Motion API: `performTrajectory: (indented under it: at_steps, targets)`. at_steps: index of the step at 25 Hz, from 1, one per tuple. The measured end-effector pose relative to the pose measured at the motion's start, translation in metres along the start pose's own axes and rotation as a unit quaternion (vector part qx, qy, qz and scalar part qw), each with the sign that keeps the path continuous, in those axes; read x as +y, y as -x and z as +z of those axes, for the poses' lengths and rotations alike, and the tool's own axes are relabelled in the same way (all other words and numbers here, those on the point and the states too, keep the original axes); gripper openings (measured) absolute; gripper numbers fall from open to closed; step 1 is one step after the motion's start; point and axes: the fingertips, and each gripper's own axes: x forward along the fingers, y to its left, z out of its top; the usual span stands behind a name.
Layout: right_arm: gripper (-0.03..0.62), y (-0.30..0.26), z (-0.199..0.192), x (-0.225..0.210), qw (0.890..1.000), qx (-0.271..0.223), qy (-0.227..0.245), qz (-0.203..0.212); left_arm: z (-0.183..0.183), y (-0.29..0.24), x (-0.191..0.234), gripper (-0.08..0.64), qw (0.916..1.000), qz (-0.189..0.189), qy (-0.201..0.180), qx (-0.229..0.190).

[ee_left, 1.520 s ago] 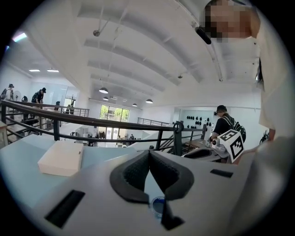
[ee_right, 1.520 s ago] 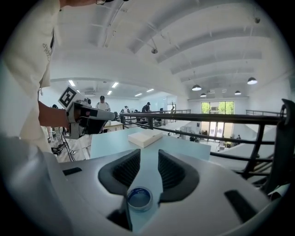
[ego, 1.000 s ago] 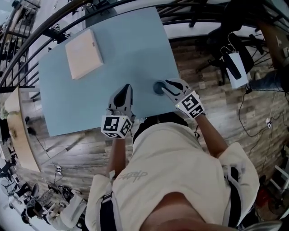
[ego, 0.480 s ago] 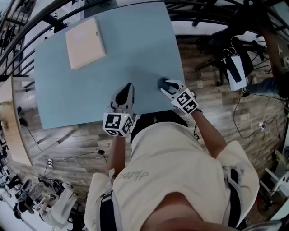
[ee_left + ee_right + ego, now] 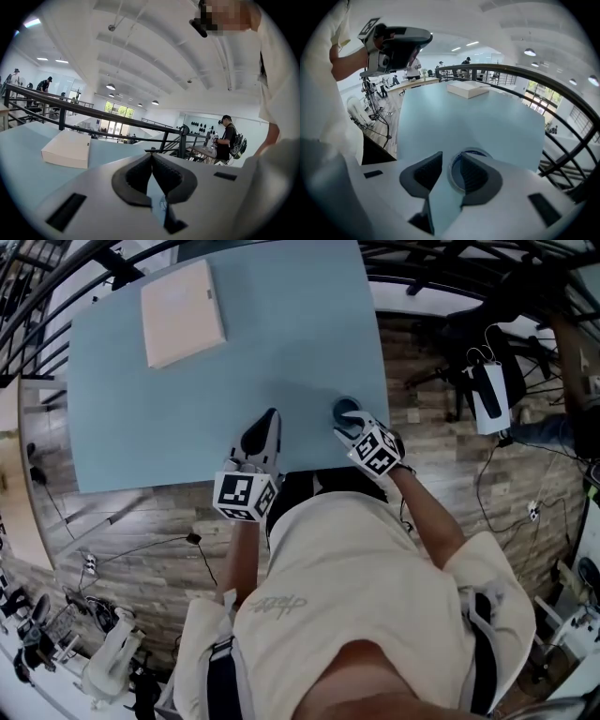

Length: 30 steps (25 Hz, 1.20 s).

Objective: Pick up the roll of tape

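Dark ribbed pads of the right gripper (image 5: 451,160) stand a little apart, and the wall of the roll of tape (image 5: 474,151) passes between them: one pad sits inside the hole of the roll, the other is outside it, with a thin gap showing between that pad and the rim, so the jaws are not pressed on the roll. The roll lies flat on the pale blue table (image 5: 478,117), close to the near edge at the person's right side (in the head view only a part of its ring (image 5: 345,407) shows in front of the gripper). The left gripper (image 5: 151,158) has its pads closed, tips touching each other, and nothing is between them. In the head view it is over the near edge of the table, well apart from the roll, and it points across the table top. From the right gripper view this left gripper is seen held above the table, with the person's hand behind it. Farther out, a flat beige box (image 5: 183,301) lies near the far left corner of the table, and a dark railing (image 5: 543,79) runs beyond the table's far edge.
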Motion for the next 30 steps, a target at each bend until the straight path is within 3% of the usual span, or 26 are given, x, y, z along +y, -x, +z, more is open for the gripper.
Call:
performTrajectory:
  at_steps: [10, 21, 30]
  targets:
    - [0.129, -0.026, -0.017, 0.009, 0.996, 0.063, 0.057, 0.002, -0.01, 0.014, 0.001, 0.018, 0.9998, 0.003, 0.021, 0.001]
    - [0.126, -0.042, -0.033, 0.009, 0.992, 0.11, 0.063, 0.006, -0.008, 0.019, 0.001, 0.019, 0.9996, -0.007, 0.028, -0.003]
    - [0.074, -0.047, -0.036, 0.004, 0.985, 0.145, 0.094, -0.01, -0.011, 0.02, 0.003, 0.018, 0.9992, -0.016, 0.037, 0.001]
